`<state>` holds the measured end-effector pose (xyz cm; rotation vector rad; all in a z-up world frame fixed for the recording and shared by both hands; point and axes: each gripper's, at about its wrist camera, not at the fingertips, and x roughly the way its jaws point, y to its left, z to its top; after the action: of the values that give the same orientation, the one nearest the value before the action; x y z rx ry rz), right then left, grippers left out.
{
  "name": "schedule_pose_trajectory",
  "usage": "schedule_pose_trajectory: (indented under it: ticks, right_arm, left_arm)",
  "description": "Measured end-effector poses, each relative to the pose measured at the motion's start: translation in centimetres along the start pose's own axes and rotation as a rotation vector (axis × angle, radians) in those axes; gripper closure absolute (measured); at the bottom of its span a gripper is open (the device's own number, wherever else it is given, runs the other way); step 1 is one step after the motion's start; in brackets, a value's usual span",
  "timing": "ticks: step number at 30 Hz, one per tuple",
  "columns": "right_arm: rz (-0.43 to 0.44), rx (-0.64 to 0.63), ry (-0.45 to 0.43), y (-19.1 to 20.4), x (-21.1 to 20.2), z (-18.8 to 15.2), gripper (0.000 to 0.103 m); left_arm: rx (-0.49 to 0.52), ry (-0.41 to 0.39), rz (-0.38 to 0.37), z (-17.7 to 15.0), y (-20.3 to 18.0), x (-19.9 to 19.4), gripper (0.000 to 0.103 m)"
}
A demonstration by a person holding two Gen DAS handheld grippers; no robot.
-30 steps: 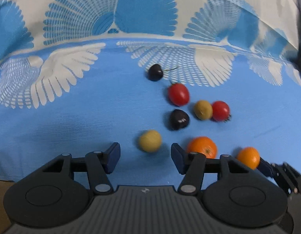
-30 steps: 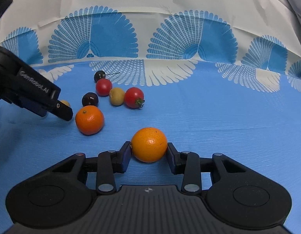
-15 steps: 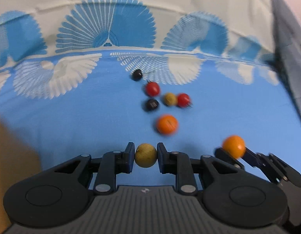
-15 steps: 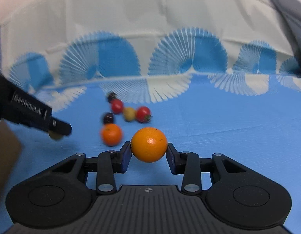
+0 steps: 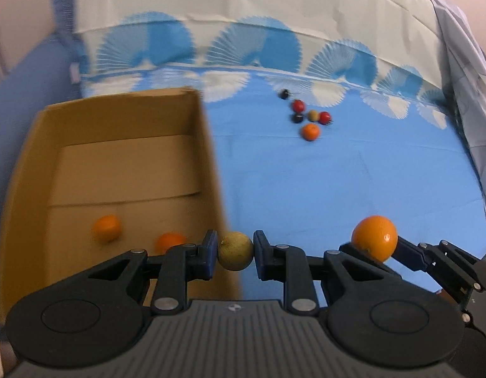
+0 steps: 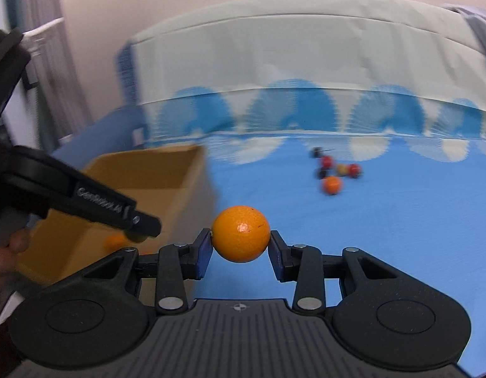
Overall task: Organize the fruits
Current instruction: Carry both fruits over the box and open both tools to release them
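The fruits are partly sorted. To the left of the left gripper's [image 5: 235, 254] jaws, two oranges [image 5: 106, 227] already lie on the floor of the cardboard box [image 5: 123, 145]. Between these jaws sits a yellow-green fruit [image 5: 235, 254], gripped firmly, just at the box's right wall, so it must pass over this edge. The right gripper [image 6: 240, 233] is closed on a large orange [image 6: 240, 233], on the right of the box and over the blue cloth [image 5: 353, 189], with free room around. Far ahead of both jaws, a small orange [image 5: 310, 132], cherry tomatoes [image 5: 298, 105] and dark fruits wait in one group.
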<state>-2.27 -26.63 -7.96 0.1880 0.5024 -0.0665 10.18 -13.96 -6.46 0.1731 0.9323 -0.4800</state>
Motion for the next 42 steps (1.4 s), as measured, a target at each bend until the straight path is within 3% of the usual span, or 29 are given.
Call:
schedule_pose_trajectory:
  ticks: [9, 17, 28, 42]
  right_arm:
    - [0.1, -0.085, 0.026, 8.0, -2.9, -0.9, 0.063]
    - [0.112, -0.135, 0.035, 10.3, -2.8, -0.5, 0.063]
    - [0.102, -0.163, 0.055, 11.4, 0.0, 0.3, 0.063]
    - [0.097, -0.237, 0.131, 13.5, 7.4, 0.8, 0.063]
  left_arm:
    - [-0.102, -0.033, 0.099, -4.0, 7.6, -6.2, 0.076]
    - [-0.154, -0.049, 0.127, -4.4, 10.4, -7.3, 0.076]
    - [-0.173, -0.018, 0.163, -3.7, 11.9, -5.3, 0.076]
    - [-0.18, 0.055, 0.235, -2.2, 15.6, 0.7, 0.076]
